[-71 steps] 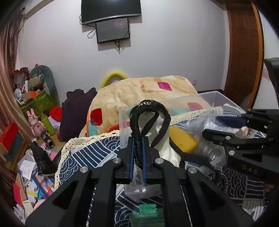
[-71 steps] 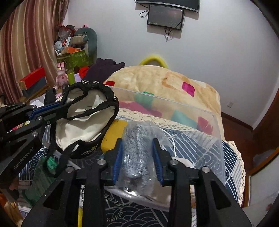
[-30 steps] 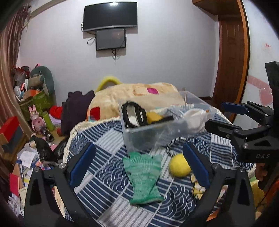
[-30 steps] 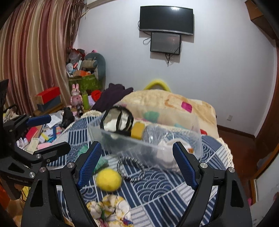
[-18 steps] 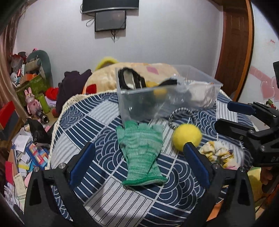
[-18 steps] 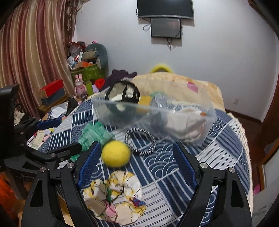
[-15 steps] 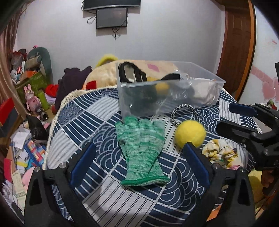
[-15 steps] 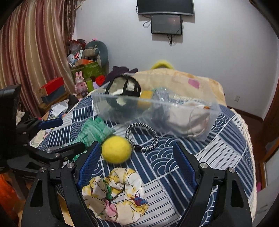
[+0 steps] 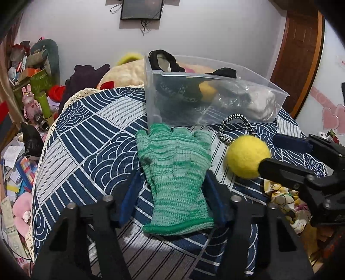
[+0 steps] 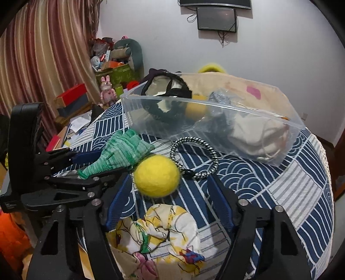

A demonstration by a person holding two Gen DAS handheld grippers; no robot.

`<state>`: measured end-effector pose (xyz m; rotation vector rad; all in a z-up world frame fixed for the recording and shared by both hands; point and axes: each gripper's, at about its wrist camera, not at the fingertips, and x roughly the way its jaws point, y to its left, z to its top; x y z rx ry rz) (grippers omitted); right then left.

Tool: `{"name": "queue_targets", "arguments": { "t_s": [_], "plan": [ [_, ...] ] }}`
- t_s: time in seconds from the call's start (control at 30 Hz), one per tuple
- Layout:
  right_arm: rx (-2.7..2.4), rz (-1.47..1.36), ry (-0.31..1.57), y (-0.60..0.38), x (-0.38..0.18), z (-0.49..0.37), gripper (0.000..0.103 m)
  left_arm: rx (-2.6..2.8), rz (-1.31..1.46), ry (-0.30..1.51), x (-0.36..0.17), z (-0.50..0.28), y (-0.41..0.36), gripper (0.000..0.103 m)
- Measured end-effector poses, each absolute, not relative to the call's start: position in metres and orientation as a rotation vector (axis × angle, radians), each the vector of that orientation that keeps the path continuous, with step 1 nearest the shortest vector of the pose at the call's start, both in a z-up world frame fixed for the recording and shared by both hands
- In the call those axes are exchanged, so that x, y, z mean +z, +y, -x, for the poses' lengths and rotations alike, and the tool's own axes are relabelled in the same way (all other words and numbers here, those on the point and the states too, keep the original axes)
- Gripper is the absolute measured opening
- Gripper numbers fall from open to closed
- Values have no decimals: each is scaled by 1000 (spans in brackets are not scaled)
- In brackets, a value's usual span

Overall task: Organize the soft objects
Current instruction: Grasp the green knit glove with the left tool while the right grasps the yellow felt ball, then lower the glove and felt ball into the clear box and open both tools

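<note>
While both gape wide, left tool (image 9: 172, 198) straddles glove (image 9: 174, 178) (unpinched), right tool (image 10: 168, 206) w/ ball (image 10: 158, 176) just ahead.

A monitor (image 10: 216, 18) hangs on the white wall (image 10: 280, 43). Striped curtains (image 10: 43, 53) stand left, beside a pink rabbit toy (image 10: 107, 89) and a red box (image 10: 71, 94).

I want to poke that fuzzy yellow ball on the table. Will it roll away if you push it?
Probably, yes: the yellow ball is round and lies loose on the flat tablecloth, so a nudge should send it rolling. Its fuzzy, felt-like surface may slow it quickly. It looks soft and likely light, so the open right gripper could squeeze it without harm.
</note>
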<state>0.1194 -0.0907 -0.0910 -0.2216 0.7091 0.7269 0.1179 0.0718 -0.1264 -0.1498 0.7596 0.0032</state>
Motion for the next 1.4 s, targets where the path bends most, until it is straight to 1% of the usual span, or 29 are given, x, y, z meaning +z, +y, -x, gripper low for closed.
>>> {"name": "queue_targets", "arguments": {
  "t_s": [0.03,0.17,0.23,0.27,0.3,0.37,0.6,0.93,1.4],
  "plan": [
    [730,225,712,-87,-92,-120,63,-2,148,756,-127,-118,72,43],
    [746,239,726,-80,-95,-122,52,-31,138,749,-125,-116,68,31],
    [763,249,731,-78,-96,-120,47,-43,139,745,-124,-115,67,22],
    [768,256,730,-77,-97,-118,42,-49,141,742,-122,-113,67,21],
    [772,262,729,-76,-97,-117,40,-54,143,739,-121,-112,67,20],
    [767,282,715,-74,-97,-113,39,-57,149,732,-119,-109,67,17],
    [761,265,689,-81,-88,-110,38,-57,140,694,-104,-96,65,16],
    [729,201,603,-101,-59,-107,38,-50,131,604,-72,-84,64,16],
    [643,154,467,-123,-19,-120,38,-44,150,472,-24,-108,72,16]
  ]
}}
